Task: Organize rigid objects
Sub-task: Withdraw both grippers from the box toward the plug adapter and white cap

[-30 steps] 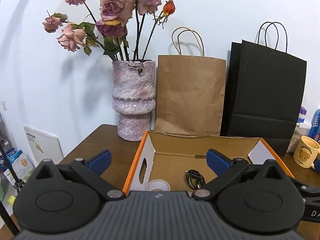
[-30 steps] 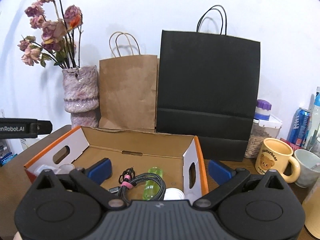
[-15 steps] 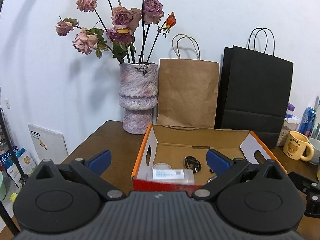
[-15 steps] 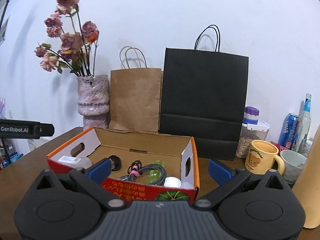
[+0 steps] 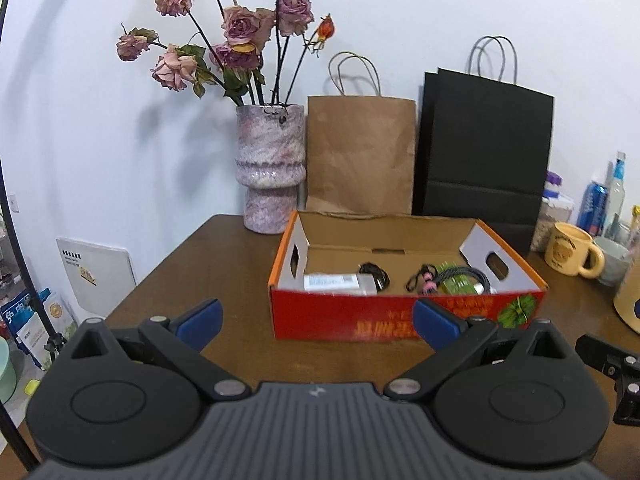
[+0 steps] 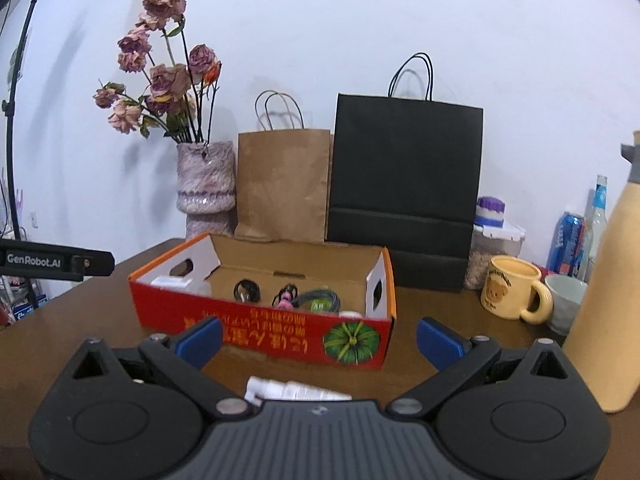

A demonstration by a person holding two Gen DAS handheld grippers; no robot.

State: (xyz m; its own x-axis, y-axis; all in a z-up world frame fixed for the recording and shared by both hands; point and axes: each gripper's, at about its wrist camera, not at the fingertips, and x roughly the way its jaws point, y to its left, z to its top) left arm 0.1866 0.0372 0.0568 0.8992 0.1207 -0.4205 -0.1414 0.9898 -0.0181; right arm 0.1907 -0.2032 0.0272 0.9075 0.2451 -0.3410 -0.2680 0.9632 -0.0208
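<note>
Several items already lie in the red box (image 6: 260,320) near the table's (image 5: 208,264) back edge: a white packet (image 5: 338,282), a black coil (image 5: 374,274), a cable bundle (image 5: 456,278). We hold our left gripper (image 5: 316,322) and right gripper (image 6: 318,338) spread wide, empty. One white tube (image 6: 296,391) lies outside, beside the box's front wall, probably next.

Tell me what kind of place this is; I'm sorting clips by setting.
Probably a home, on a wooden table against a wall: a vase of dried roses, paper shopping bags, a bear mug, and a box of odds and ends.
</note>
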